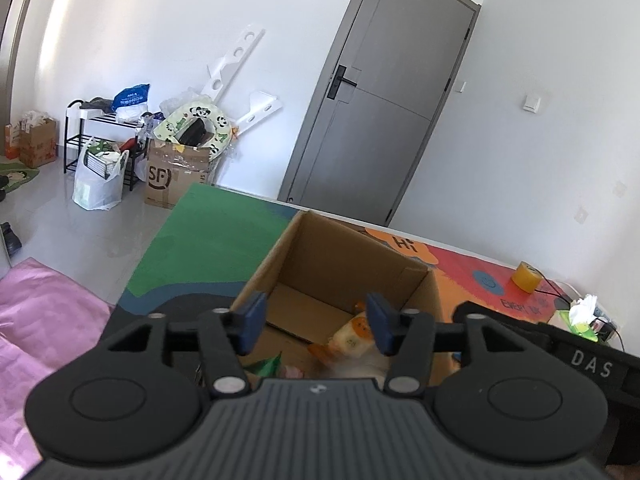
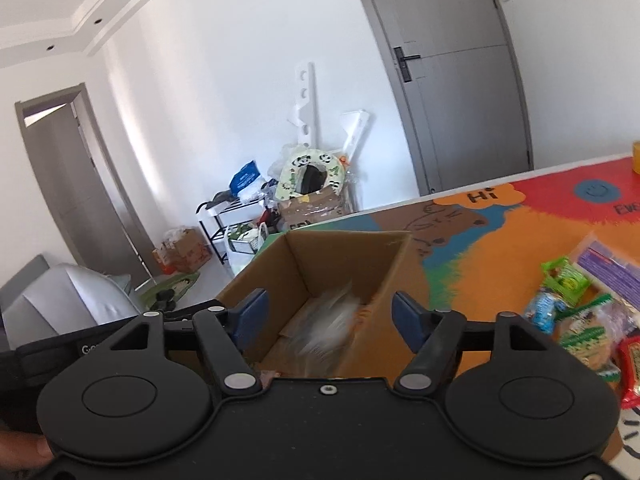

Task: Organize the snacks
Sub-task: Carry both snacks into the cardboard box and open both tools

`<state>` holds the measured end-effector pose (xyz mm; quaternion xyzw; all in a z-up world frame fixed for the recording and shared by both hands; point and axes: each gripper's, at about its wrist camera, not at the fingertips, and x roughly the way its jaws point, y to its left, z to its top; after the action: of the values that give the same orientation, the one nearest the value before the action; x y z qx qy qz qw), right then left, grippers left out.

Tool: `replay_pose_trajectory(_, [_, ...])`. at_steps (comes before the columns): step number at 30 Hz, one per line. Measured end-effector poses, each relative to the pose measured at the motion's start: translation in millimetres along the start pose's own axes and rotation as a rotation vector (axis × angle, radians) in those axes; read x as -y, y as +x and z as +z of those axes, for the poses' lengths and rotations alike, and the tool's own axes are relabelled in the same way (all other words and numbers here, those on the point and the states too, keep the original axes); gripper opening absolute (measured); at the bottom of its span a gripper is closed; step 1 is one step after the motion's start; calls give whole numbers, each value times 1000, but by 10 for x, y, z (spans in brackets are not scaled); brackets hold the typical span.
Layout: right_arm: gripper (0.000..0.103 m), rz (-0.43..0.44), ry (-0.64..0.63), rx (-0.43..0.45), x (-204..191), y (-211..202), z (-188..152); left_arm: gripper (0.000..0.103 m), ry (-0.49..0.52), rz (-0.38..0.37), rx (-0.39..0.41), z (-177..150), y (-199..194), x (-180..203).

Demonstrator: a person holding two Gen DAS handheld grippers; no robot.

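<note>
Left wrist view: the left gripper hangs over an open cardboard box with its blue-padded fingers parted about halfway, nothing between them and nothing touched. Below the gap, inside the box, lies an orange-and-cream snack packet, blurred, with a green wrapper and a pinkish one beside it, half hidden by the gripper body. The box stands on a colourful play mat. Farther right on the mat sit a roll of amber tape and a green tissue pack.

From the right wrist view, the right gripper is likewise over the same cardboard box, its jaws spread a little wider and gripping nothing. A white, smeared packet shows within the box between the fingers; its blur makes it impossible to name. To the right on the mat lies a pile of snack packets in green, blue, purple and red, cut off by the frame edge. A thumb shows at the lower left corner.

Behind, against the wall, stand a black shoe rack, an SF carton and a grey door.
</note>
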<state>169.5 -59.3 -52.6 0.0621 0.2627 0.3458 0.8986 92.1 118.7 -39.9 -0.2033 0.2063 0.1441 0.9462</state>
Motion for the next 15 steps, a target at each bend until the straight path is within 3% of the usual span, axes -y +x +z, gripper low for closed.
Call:
replay_pose_trajectory(2, [72,-24,4,7,61,-81,-13,66,1,-2,7,-18,-8,50])
replay_pose_trajectory(5, [85,-62,5,14,164,-213,-47,75,4,-7,12,-52,-17,131])
replay_pose_trajectory(8, [96,-116,10,21,267,-347,-108,78,14,-24,7,-100,-16,226])
replay_pose_trajectory(15, [100,-206,56,13,570,-619,-237,90,59,-62,13,-231,-60,508])
